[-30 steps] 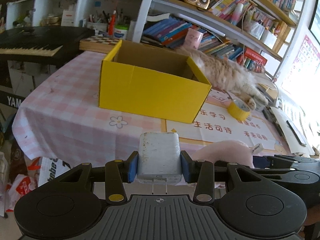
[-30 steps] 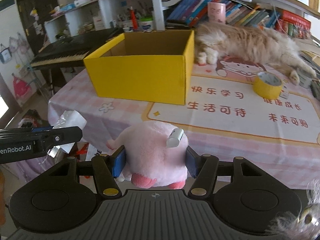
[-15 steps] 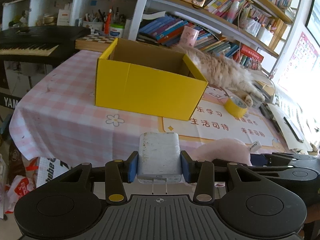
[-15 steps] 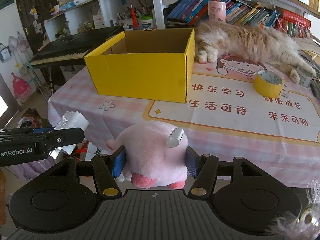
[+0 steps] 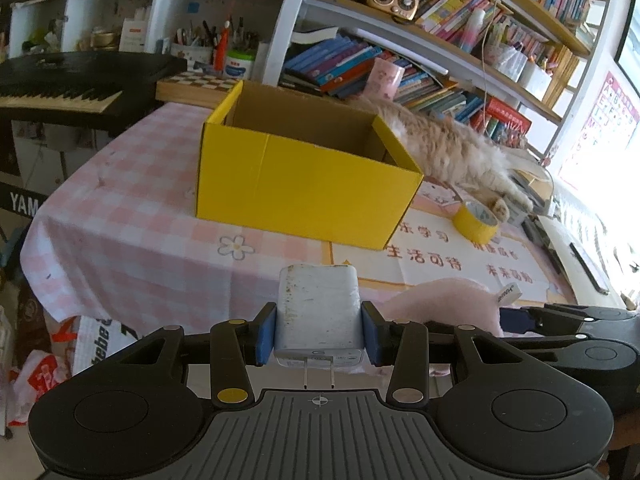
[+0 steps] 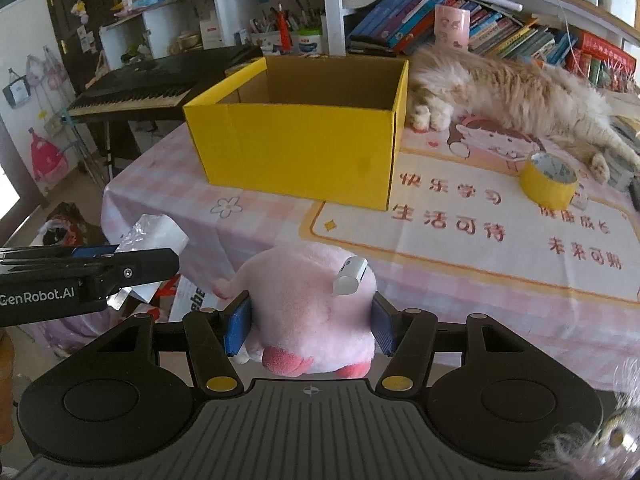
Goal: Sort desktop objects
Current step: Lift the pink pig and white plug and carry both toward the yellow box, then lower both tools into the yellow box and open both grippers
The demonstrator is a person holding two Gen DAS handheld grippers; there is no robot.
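My left gripper (image 5: 318,338) is shut on a white plug charger (image 5: 318,308), its two prongs pointing back toward the camera. My right gripper (image 6: 310,328) is shut on a pink plush toy (image 6: 308,300) with a white tag. Both are held in front of the table's near edge. An open yellow cardboard box (image 5: 304,180) (image 6: 304,148) stands on the pink checked tablecloth (image 5: 132,216) ahead; the inside that shows is bare. In the left wrist view the plush (image 5: 444,304) shows at the right; in the right wrist view the charger (image 6: 154,236) shows at the left.
A long-haired cat (image 6: 508,92) lies behind and right of the box. A yellow tape roll (image 6: 550,180) sits on the printed mat (image 6: 480,232). A keyboard (image 5: 60,92) stands left of the table, bookshelves (image 5: 440,52) behind, bags (image 5: 48,360) on the floor.
Both views have drawn slightly back and up from the table, so the box looks a little farther and more of its inside shows. Both grips are unchanged.
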